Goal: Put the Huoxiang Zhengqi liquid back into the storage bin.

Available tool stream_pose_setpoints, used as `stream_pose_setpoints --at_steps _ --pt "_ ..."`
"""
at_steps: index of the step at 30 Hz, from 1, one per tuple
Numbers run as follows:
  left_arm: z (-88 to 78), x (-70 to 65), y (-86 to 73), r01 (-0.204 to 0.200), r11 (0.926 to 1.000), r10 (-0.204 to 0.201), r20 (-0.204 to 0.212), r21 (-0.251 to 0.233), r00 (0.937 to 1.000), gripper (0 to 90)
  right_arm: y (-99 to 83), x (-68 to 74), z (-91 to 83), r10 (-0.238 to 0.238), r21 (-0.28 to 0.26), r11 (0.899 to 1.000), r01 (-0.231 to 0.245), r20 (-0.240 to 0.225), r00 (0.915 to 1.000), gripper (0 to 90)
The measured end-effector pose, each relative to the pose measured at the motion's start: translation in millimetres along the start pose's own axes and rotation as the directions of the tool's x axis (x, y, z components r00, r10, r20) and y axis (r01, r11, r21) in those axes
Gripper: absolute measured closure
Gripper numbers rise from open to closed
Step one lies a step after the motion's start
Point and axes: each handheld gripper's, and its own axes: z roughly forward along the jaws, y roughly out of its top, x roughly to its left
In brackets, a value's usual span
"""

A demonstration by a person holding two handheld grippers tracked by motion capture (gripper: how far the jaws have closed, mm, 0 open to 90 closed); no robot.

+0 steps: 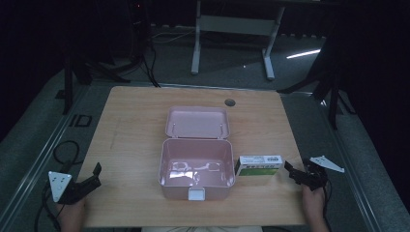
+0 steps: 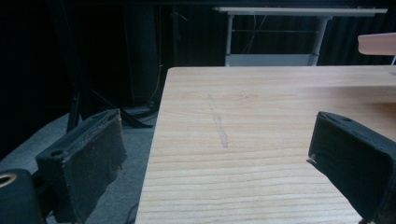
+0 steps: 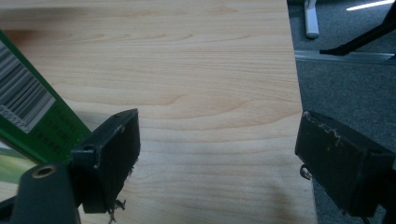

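1. A pale pink plastic box sits at the middle of the light wooden table, its hinged lid swung open toward the far side.
2. A green and white cardboard carton lies just beside the box's right wall, barcode end showing in the right gripper view.
3. The left gripper is at the table's near left corner, jaws spread wide, holding nothing.
4. The right gripper is near the carton's right end, jaws wide apart and empty.
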Motion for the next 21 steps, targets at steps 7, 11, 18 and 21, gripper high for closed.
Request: stream_pose_setpoints --at_steps 7,11,18,21 --pt "0.0 0.9 -0.1 0.007 1.0 -0.007 0.007 -0.003 1.0 4.0 2.5 3.1 6.2 -0.062 0.063 0.996 0.063 -0.025 0.9978 13.2" --pt "-0.2 2.2 -0.1 0.016 0.9999 -0.016 0.01 -0.005 0.9998 4.0 4.1 3.4 8.4 -0.083 0.112 0.99 0.09 -0.062 0.9946 13.2" --pt "-0.3 2.4 -0.1 0.014 0.9999 -0.014 0.009 -0.004 0.9999 4.0 6.6 1.4 8.9 -0.104 0.188 0.974 0.128 -0.134 0.9855 13.2" --pt "-0.3 2.4 -0.1 0.013 0.9999 -0.013 0.01 -0.004 0.9999 4.0 5.9 1.1 8.9 -0.138 0.235 0.954 0.183 -0.196 0.9708 12.6"
